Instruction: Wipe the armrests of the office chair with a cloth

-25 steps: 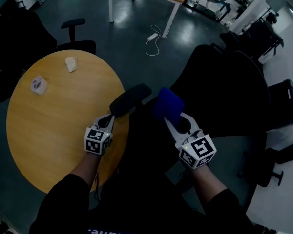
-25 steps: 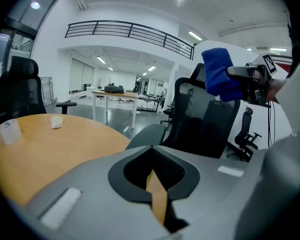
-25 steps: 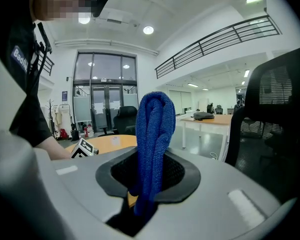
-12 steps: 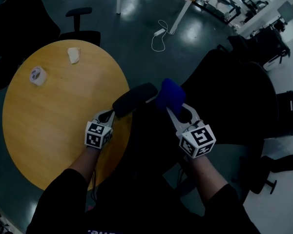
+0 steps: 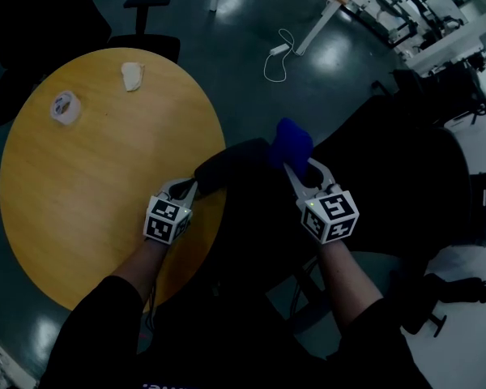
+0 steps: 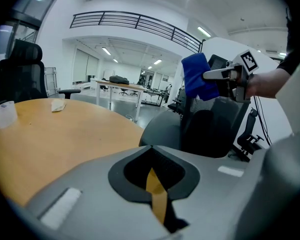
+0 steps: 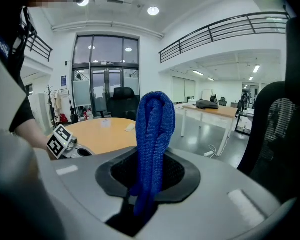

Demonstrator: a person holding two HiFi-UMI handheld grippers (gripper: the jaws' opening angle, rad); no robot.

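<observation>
Blue cloth (image 7: 152, 134): bunched, standing up out of the right claw (image 7: 145, 184), at the far end of the armrest (image 5: 227, 164).
Right claw: clamped on the cloth.
Left claw (image 6: 152, 154): jaws together, nothing between them, at the armrest's near end.
Armrest: dark and padded, lying between the round wooden tabletop (image 5: 89, 185) and the black office chair (image 5: 389, 160).

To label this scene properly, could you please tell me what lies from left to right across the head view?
Small white item → crumpled white wad → left tool → armrest → blue cloth → chair backrest.
</observation>
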